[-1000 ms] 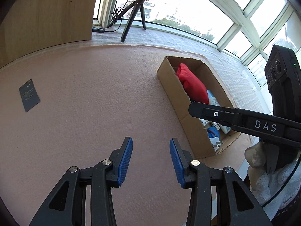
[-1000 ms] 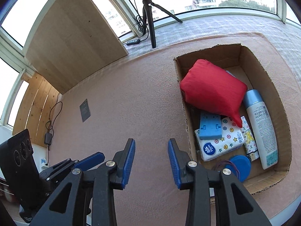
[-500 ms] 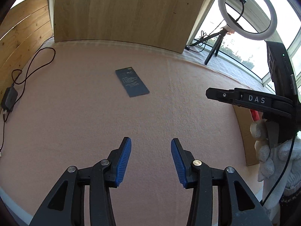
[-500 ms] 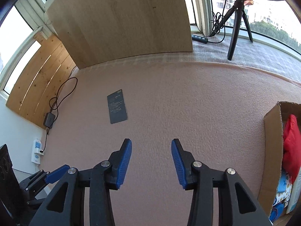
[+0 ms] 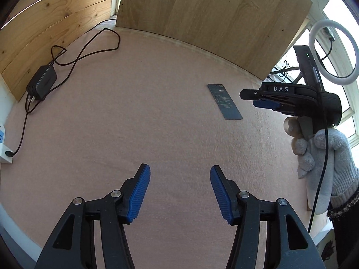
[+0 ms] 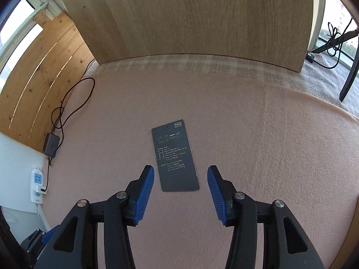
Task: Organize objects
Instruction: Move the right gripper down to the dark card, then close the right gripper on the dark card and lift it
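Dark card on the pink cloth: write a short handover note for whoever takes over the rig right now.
Left gripper: open, empty, over bare pink cloth.
Right gripper: open, empty, fingers either side of the near end of the dark card, not gripping it.
The card lies flat on the cloth, alone.
Done: nothing visible in these views.
Left: grip the card and put it away; no container is in view.

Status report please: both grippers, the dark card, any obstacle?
Left gripper open, empty. Right gripper open, lined up over dark card. Card flat on pink cloth. No obstacle nearby.

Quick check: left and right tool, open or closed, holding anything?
Left tool: open, empty.
Right tool: open, empty, poised over the dark card.
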`<action>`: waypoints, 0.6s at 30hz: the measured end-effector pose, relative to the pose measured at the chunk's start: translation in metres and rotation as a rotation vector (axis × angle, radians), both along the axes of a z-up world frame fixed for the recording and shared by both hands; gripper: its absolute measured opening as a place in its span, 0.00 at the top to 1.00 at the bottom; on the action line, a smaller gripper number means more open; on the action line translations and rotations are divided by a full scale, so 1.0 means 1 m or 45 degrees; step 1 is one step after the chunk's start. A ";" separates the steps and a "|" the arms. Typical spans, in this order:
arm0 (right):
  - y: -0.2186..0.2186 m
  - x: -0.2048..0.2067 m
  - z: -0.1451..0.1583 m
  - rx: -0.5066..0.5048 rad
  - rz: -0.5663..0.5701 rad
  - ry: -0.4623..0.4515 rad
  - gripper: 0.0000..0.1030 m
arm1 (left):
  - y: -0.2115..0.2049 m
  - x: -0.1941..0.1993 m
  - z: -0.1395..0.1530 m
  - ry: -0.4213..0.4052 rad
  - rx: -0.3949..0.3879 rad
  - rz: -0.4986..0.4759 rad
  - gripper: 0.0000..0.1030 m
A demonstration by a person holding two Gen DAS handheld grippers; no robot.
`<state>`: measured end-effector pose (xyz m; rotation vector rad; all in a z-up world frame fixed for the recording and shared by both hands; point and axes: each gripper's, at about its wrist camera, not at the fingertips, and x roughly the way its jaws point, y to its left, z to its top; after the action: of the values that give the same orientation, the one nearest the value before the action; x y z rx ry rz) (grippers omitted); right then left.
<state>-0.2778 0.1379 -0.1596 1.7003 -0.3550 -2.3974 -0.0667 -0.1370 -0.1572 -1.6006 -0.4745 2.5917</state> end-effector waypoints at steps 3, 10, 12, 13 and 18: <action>-0.009 -0.015 -0.013 0.014 0.016 -0.039 0.56 | -0.011 -0.001 -0.004 -0.004 0.013 0.021 0.42; -0.021 -0.036 -0.031 0.096 0.056 -0.081 0.53 | -0.022 -0.007 -0.013 -0.020 0.038 0.043 0.42; -0.025 -0.039 -0.032 0.111 0.078 -0.085 0.53 | -0.023 -0.008 -0.016 -0.027 0.045 0.046 0.42; -0.026 -0.041 -0.032 0.108 0.084 -0.094 0.52 | -0.023 -0.008 -0.018 -0.031 0.049 0.048 0.42; -0.036 -0.042 -0.034 0.098 0.151 -0.112 0.41 | -0.024 -0.011 -0.023 -0.037 0.068 0.050 0.42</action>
<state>-0.3195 0.1022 -0.1938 1.8095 -0.1714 -2.2852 -0.0773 -0.1613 -0.1798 -1.6311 -0.5778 2.5639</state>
